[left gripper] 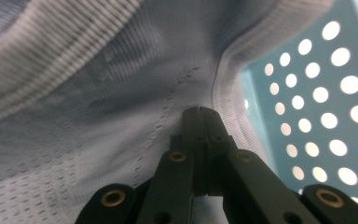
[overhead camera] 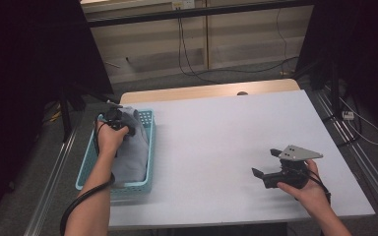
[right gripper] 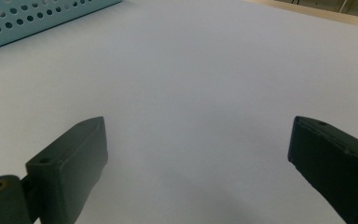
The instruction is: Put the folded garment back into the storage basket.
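A grey knit garment (overhead camera: 130, 152) lies in a light blue perforated basket (overhead camera: 151, 147) at the table's left edge. My left gripper (overhead camera: 128, 129) reaches down into the basket's far end. Its jaws are shut, and in the left gripper view the tips (left gripper: 199, 112) pinch the grey garment (left gripper: 98, 107) beside its ribbed hem, with the basket wall (left gripper: 317, 102) just to the right. Near the front right of the table, my right gripper (overhead camera: 266, 162) rests low over the white top. Its jaws are open with nothing between them (right gripper: 198, 149).
The white table top (overhead camera: 216, 142) stretches between the basket and my right gripper. A corner of the basket (right gripper: 28, 16) appears at the upper left of the right gripper view. Black stands and cables stand on the floor beyond the table.
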Motion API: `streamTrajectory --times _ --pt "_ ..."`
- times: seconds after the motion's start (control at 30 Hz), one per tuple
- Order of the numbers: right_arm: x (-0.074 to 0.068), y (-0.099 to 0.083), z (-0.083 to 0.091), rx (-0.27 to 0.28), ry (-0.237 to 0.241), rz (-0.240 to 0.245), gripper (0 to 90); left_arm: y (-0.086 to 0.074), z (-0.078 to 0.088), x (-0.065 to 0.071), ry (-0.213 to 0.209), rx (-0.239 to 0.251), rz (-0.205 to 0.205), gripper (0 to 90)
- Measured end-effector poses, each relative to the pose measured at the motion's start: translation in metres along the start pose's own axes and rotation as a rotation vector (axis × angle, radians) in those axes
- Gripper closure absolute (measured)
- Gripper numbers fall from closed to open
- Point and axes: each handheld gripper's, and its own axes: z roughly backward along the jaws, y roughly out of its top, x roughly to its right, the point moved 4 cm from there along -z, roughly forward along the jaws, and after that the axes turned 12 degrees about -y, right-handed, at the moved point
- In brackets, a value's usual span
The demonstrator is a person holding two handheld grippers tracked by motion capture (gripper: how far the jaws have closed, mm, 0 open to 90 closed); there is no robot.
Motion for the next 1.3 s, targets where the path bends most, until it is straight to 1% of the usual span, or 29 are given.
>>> streamTrajectory --times 0.23,0.4,0.53,0.63,0.7,0.73,0.83,0.97,1.0,1.03,1.1,1.13,1.17,1.23,1.3 --pt "0.001 -0.002 -0.001 -0.005 0.000 0.001 4.5 -0.004 -0.011 -0.003 -0.001 -0.006 -0.001 90.0" --pt "0.001 -0.002 -0.001 -0.006 0.000 0.000 4.5 -0.007 -0.014 -0.004 0.000 -0.019 -0.011 90.0" --pt "0.000 -0.002 -0.002 -0.008 0.004 0.003 4.5 -0.008 -0.016 -0.005 0.001 -0.012 -0.009 90.0" --pt "0.000 -0.002 -0.002 -0.007 0.005 0.004 4.5 -0.009 -0.017 -0.006 -0.001 -0.017 -0.011 90.0" --pt "0.000 -0.001 -0.002 -0.005 0.003 0.004 4.5 -0.009 -0.018 -0.005 0.004 -0.018 -0.011 90.0" --pt "0.000 -0.001 -0.001 -0.004 0.003 0.007 4.5 -0.010 -0.019 -0.005 0.006 -0.017 -0.019 90.0" --pt "0.000 0.000 -0.001 -0.003 0.004 0.006 4.5 -0.010 -0.018 -0.004 0.010 -0.010 -0.014 90.0" --pt "0.000 0.001 0.001 0.003 0.002 0.005 4.5 -0.007 -0.012 -0.001 0.010 -0.006 -0.016 90.0" --pt "0.000 0.002 0.001 0.005 0.004 0.007 4.5 -0.004 -0.007 0.000 0.012 -0.006 -0.026 90.0" --pt "0.000 0.002 0.001 0.005 0.004 0.007 4.5 -0.004 -0.007 0.000 0.012 -0.006 -0.026 90.0" --pt "-0.001 0.002 0.001 0.004 0.005 0.008 4.5 0.003 -0.002 0.003 0.011 0.013 -0.033 90.0" --pt "-0.001 0.002 0.001 0.004 0.005 0.008 4.5 0.003 -0.002 0.003 0.011 0.013 -0.033 90.0" --pt "-0.001 0.002 0.001 0.003 0.006 0.008 4.5 0.005 -0.002 0.003 0.015 0.015 -0.044 90.0" --pt "-0.001 0.002 0.000 0.002 0.006 0.010 4.5 0.007 -0.004 0.002 0.020 0.019 -0.039 90.0" --pt "-0.001 0.002 -0.001 -0.001 0.007 0.011 4.5 0.006 -0.013 -0.002 0.020 0.004 -0.038 90.0"
